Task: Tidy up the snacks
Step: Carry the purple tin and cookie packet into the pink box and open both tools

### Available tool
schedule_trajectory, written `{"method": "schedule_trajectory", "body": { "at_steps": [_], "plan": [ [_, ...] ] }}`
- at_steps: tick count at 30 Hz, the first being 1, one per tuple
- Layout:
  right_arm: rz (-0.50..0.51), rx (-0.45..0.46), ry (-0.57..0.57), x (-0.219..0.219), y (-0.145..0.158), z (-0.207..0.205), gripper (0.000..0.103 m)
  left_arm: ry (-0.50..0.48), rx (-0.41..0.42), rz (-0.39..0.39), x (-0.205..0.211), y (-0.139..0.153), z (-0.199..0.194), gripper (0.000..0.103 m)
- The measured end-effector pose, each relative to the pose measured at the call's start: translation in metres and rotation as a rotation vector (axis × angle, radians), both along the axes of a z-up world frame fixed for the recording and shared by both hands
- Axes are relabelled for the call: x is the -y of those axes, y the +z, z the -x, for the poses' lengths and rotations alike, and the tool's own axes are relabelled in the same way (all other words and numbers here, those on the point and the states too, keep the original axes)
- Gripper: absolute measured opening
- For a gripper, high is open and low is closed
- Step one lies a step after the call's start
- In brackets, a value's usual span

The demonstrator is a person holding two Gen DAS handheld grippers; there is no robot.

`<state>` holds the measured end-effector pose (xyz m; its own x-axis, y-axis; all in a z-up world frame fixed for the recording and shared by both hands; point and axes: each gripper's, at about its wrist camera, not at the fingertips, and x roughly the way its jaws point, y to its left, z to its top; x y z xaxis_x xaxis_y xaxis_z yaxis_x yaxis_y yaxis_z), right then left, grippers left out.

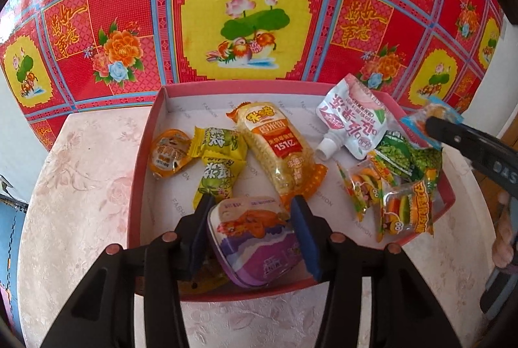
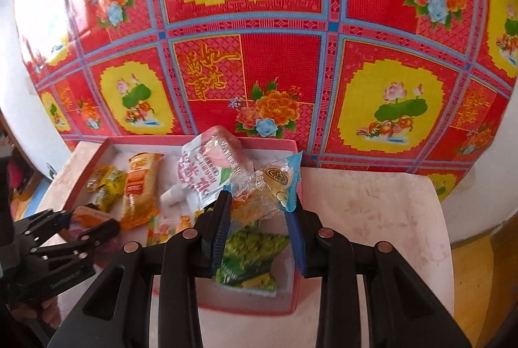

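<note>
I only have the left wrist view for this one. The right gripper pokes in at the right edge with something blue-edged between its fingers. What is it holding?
Observer: The right gripper is shut on a clear packet with blue ends and yellow pieces inside; the pads pinch its lower part.
Operator: Is it over the box or outside it?
Observer: It is over the near right corner of the red box. A green pea packet shows between the fingers, lying in the box beneath them.
</note>
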<state>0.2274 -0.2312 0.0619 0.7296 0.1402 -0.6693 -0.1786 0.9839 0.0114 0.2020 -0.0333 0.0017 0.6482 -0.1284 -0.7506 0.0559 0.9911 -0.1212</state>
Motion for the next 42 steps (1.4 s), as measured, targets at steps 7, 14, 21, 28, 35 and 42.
{"method": "schedule_trajectory", "body": {
  "at_steps": [7,14,21,28,35,42],
  "plan": [
    [-0.030,-0.036,-0.001,-0.002,-0.017,-0.022,0.035,0.003,-0.008,0.000,0.002,0.000,-0.004,0.052],
    [-0.064,-0.044,0.018,-0.006,-0.020,-0.029,0.035,0.006,-0.013,0.001,0.002,0.000,-0.003,0.052],
    [-0.096,-0.055,0.051,-0.011,-0.018,-0.024,0.038,0.012,-0.034,0.006,0.001,0.001,-0.003,0.055],
    [-0.116,-0.013,0.064,-0.010,-0.004,-0.003,0.059,0.022,-0.039,-0.015,0.002,0.006,0.003,0.071],
    [-0.136,0.021,0.070,-0.005,0.009,0.019,0.065,0.007,0.012,-0.039,0.007,0.028,0.019,0.076],
    [-0.158,0.042,0.073,-0.007,0.017,0.044,0.065,0.019,0.030,-0.033,0.002,0.046,0.035,0.077]
  ]
}}
